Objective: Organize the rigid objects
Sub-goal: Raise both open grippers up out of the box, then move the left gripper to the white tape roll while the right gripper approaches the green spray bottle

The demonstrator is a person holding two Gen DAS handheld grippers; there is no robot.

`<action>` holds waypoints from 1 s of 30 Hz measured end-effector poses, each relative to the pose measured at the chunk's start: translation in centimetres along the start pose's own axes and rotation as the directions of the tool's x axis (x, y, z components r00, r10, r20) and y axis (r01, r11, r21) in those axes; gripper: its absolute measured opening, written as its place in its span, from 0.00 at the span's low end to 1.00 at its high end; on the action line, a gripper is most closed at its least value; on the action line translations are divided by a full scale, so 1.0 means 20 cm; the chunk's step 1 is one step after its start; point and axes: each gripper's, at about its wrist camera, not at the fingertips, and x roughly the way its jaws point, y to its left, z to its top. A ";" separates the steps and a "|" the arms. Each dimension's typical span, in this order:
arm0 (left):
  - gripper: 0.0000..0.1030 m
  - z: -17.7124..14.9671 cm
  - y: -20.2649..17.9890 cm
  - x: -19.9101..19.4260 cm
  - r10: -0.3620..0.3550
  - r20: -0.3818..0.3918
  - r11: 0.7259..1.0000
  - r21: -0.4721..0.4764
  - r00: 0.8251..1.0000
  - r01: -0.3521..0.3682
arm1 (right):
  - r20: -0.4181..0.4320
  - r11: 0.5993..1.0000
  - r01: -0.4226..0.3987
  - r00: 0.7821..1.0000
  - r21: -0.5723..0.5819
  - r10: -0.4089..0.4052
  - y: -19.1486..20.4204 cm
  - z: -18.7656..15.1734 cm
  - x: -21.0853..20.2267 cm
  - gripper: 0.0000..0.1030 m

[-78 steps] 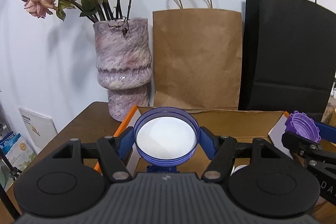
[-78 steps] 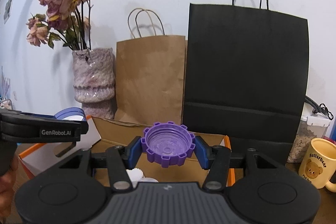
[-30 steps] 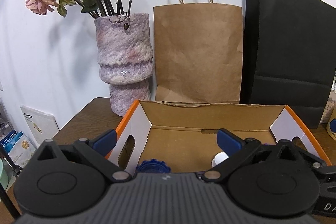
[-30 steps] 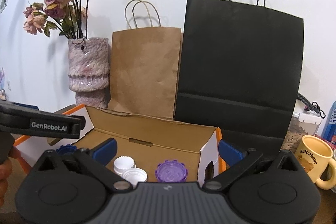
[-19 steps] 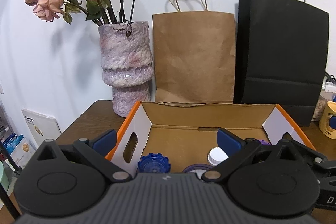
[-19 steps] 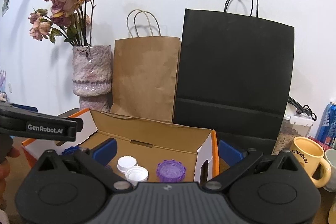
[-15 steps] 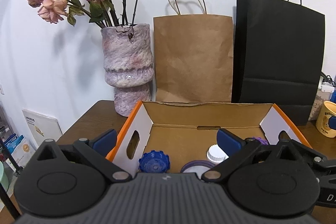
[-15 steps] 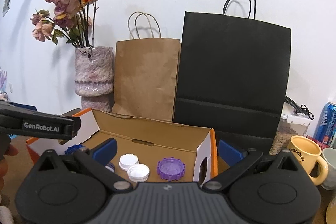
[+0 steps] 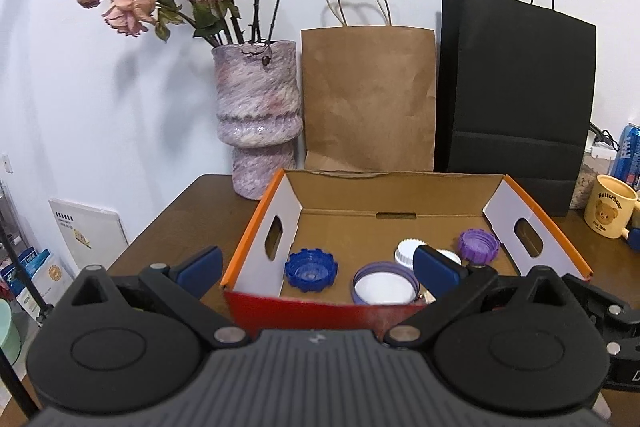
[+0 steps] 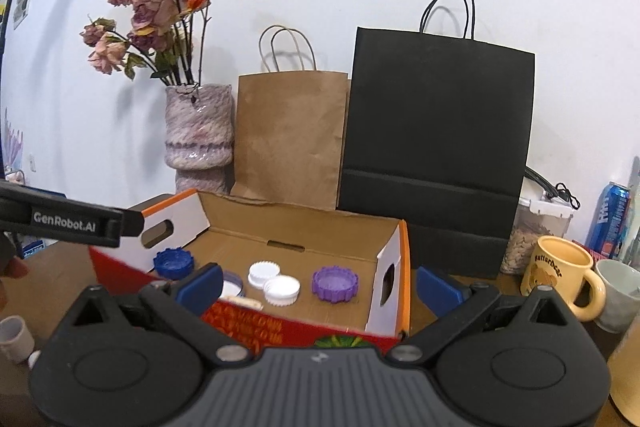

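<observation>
Both grippers have drawn back from the cardboard box (image 9: 404, 195) since the earlier frames, when the left one clamped the wide blue-rimmed lid and the right one the purple cap; both pieces now lie inside the box. The left gripper (image 9: 318, 263) hangs just before the box's near red wall with its jaws spread wide and nothing between them. The right gripper (image 10: 320, 281) is likewise spread apart and empty, before the box's near right corner.

On the box floor, the wide blue-rimmed lid (image 9: 384, 285) lies open side up against the near wall, white inside. The dark blue cap (image 9: 311, 269) sits in the box's near left part, just left of that lid. Two white caps (image 10: 274, 283) touch each other around the middle of the box, and the purple cap (image 10: 335, 283) rests by the box's right wall.

Behind the box on the table (image 9: 188, 211) stand a stone-look vase (image 9: 258, 115) with dried roses, a brown paper bag (image 9: 368, 99) and a black paper bag (image 9: 516, 99). A yellow mug (image 10: 560, 271) stands to the right of the box
</observation>
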 end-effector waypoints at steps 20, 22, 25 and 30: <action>1.00 -0.23 0.11 -0.38 -0.012 -0.021 1.000 0.019 1.000 0.012 | -0.011 1.000 -0.007 1.000 0.010 0.007 0.18 -0.19 -0.38 1.00; 1.00 -0.26 0.13 -0.41 -0.014 -0.023 1.000 0.022 1.000 0.014 | -0.011 1.000 -0.012 1.000 0.009 0.012 0.20 -0.21 -0.41 1.00; 1.00 -0.30 0.16 -0.46 -0.010 -0.029 1.000 0.024 1.000 0.011 | -0.015 1.000 -0.017 1.000 0.008 0.017 0.23 -0.23 -0.46 1.00; 1.00 -0.36 0.22 -0.52 -0.003 -0.054 1.000 0.023 0.999 0.004 | -0.025 1.000 -0.023 0.999 0.003 0.023 0.27 -0.26 -0.51 1.00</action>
